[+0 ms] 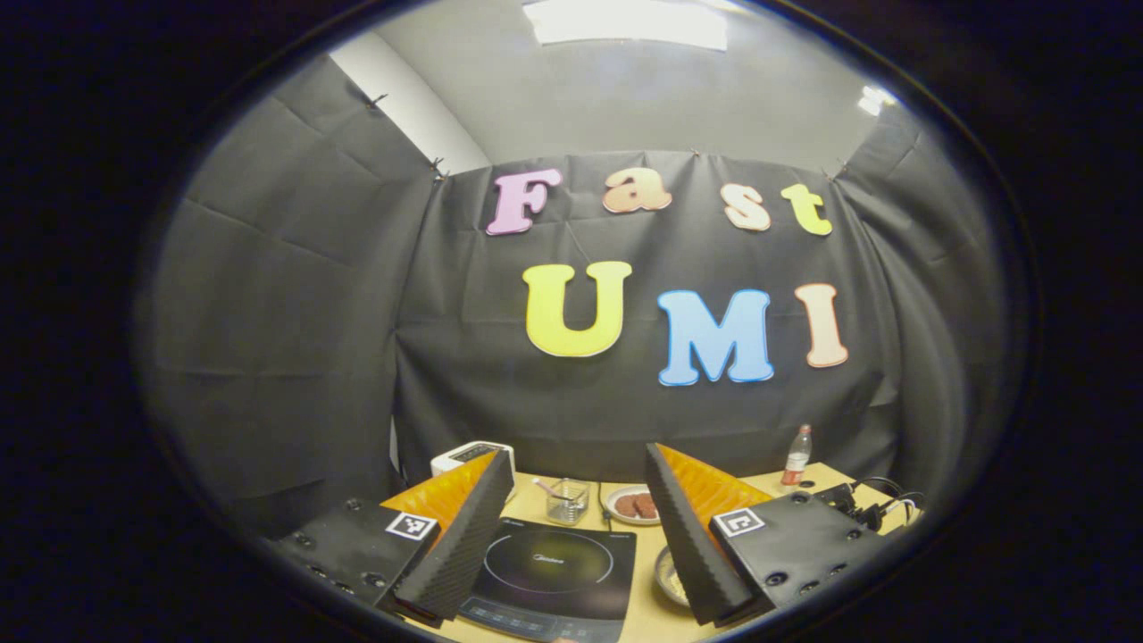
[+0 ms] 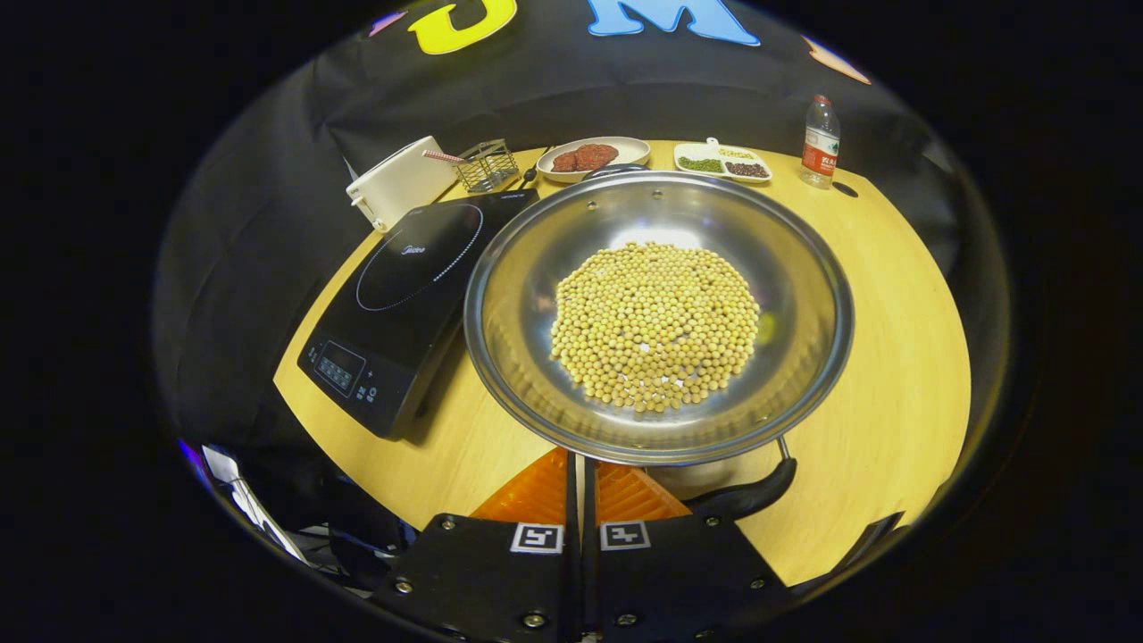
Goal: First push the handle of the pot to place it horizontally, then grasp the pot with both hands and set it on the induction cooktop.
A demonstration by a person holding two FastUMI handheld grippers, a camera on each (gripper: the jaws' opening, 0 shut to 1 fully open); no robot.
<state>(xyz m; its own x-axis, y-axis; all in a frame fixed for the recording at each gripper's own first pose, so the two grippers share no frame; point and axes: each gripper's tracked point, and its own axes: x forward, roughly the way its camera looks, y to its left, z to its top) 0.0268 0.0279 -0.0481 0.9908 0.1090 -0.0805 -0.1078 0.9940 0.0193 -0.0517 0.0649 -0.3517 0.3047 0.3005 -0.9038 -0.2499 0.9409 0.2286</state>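
1 pot (image 2: 658,313), 1 cooktop (image 2: 406,295); left tongs (image 1: 571,545) spread wide, right tongs (image 2: 580,482) closed, empty.

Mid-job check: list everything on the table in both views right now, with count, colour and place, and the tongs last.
pot: one, steel, table centre, beside the cooktop, not on it
soybeans: one heap, yellow, inside the pot
pot handle: one, black, at the near rim, angled toward the right tongs
induction cooktop: one, black, left of the pot
white appliance: one, white, far left corner
wire basket: one, dark, behind the cooktop
meat plate: one, white, brown pieces, far edge
divided dish: one, white, green and dark contents, far edge
bottle: one, clear, red cap, far right
table: one, yellow wood
left tongs: orange-black, open, above the cooktop
right tongs: orange-black, shut, by the pot's near rim
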